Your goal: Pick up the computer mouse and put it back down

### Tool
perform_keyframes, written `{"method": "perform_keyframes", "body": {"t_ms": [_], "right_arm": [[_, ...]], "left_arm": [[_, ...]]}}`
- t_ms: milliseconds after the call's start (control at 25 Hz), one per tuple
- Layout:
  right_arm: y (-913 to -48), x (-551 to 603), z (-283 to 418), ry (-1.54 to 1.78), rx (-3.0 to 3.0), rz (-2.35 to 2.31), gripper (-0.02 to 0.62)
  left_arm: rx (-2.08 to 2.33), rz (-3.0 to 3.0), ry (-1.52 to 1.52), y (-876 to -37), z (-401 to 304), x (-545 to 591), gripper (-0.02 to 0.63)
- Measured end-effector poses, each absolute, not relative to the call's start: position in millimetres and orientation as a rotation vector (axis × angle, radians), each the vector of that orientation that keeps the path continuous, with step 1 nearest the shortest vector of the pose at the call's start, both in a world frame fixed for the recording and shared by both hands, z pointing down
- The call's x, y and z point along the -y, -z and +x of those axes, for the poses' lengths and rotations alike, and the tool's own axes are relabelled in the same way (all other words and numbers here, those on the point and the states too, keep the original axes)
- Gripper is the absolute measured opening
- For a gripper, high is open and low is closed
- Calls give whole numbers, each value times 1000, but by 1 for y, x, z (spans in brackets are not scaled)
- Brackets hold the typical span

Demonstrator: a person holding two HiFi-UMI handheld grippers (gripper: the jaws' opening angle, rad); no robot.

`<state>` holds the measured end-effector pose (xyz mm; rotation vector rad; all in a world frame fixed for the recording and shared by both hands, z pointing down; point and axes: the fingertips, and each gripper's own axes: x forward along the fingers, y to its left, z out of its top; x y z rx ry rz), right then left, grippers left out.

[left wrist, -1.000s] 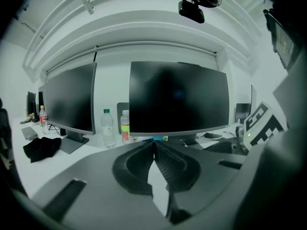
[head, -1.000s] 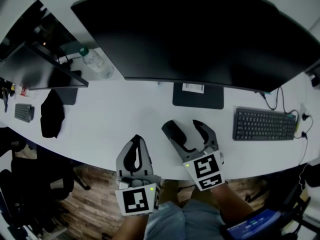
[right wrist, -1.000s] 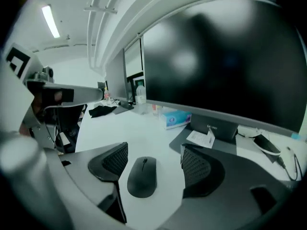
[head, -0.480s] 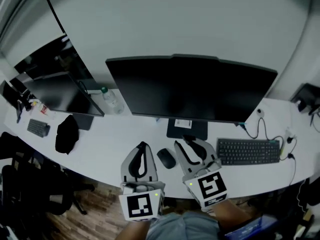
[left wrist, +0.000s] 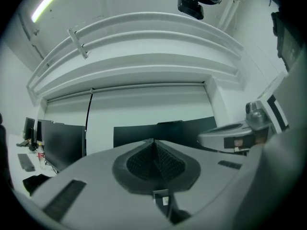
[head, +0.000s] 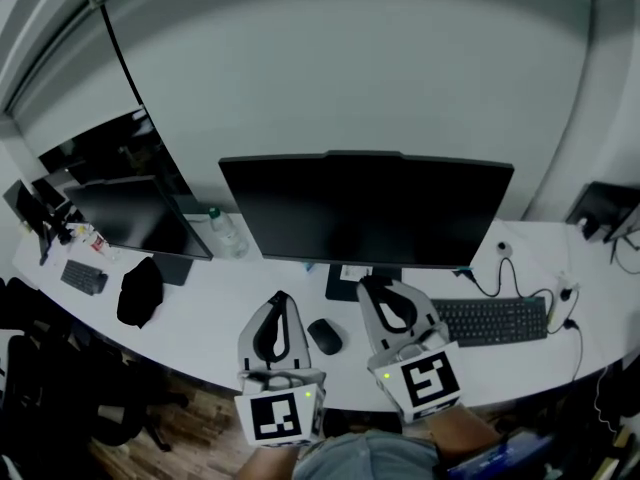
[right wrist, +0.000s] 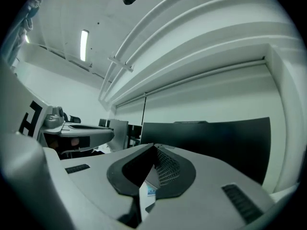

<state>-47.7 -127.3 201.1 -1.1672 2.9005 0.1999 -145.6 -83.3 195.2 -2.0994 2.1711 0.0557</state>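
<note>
Right gripper (head: pixel 376 288) fingers just closed empty, left gripper (head: pixel 279 299) fingers closed, both lifted, mouse (head: pixel 324 336) on desk (head: pixel 205 303)

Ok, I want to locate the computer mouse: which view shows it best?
The head view: the computer mouse lies unobstructed on the desk before the large monitor. The left and right gripper views aim level at the wall, showing no mouse.

Mouse (head: pixel 324 336) – matt blk plastic.
</note>
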Motion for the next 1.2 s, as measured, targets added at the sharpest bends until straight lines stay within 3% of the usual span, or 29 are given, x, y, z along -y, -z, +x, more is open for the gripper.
{"method": "perform_keyframes", "body": {"t_ms": [1200], "right_arm": [[-216, 130, -56, -174, -2935, -1147, 14]], "left_arm": [[-2184, -2117, -44, -205, -147, 86, 8]]}}
